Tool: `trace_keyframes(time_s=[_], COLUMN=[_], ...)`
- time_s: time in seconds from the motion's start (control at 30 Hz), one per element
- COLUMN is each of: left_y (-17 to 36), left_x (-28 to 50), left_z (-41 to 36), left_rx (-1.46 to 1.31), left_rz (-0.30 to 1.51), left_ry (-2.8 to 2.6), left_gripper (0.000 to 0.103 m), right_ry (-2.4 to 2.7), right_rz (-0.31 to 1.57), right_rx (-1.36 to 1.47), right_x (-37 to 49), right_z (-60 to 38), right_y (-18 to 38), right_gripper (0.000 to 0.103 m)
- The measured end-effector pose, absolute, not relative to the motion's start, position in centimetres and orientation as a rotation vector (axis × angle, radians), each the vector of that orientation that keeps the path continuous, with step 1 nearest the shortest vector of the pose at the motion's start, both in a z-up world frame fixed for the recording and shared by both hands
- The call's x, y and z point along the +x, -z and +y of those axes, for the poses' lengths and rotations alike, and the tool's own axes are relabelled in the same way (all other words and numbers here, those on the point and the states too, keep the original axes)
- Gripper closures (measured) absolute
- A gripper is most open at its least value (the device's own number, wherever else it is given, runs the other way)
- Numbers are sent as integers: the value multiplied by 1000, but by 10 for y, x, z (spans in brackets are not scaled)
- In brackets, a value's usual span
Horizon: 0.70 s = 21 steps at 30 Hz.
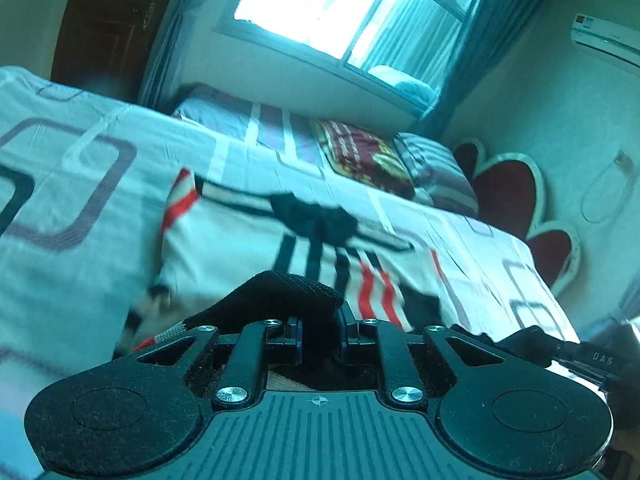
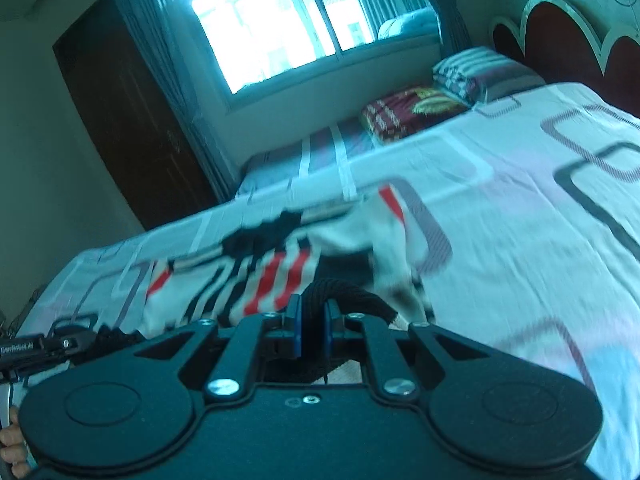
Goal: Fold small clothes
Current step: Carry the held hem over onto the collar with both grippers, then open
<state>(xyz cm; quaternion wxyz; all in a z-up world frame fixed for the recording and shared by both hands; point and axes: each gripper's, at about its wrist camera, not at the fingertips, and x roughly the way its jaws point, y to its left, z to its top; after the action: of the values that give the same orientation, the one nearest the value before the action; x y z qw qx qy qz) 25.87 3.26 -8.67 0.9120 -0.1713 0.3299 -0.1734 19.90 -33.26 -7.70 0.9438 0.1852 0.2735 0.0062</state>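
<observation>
Bed point(image 1: 80, 208), shirt point(image 1: 248, 256) ahead, hem in both grippers point(image 1: 320, 330)

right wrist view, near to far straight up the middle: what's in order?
right gripper shut on the black hem → striped garment → patterned bed sheet → red folded blanket → window.

Small white garment point(image 1: 248, 252) with black and red stripes and a black collar point(image 1: 316, 216), spread across the bed's patterned sheet point(image 1: 80, 184). Its near black ribbed hem point(image 2: 344, 292) is raised off the bed, bunched and pinched at two points; the far part lies flat.
</observation>
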Motion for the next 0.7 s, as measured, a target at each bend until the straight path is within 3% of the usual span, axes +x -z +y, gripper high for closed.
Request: trace_keyframes(time_s=[0.33, 0.53, 0.57, 0.63, 0.7], left_y=[94, 131, 135, 141, 144], left_x=[392, 462, 470, 481, 490], left_z=[1, -13, -15, -16, -14], left_rx=[-360, -315, -311, -324, -360], left_rz=[661, 772, 793, 837, 881], left_ry=[243, 135, 121, 110, 102], left_gripper=[87, 87, 86, 86, 86], right_ry=[8, 17, 25, 57, 75], right_rz=[580, 680, 687, 677, 661], right_rx=[388, 446, 455, 430, 411], right_x=[339, 406, 413, 422, 427], right_z=[-361, -370, -372, -373, -376], right_y=[98, 141, 147, 150, 149], right_gripper=[92, 91, 89, 71, 67])
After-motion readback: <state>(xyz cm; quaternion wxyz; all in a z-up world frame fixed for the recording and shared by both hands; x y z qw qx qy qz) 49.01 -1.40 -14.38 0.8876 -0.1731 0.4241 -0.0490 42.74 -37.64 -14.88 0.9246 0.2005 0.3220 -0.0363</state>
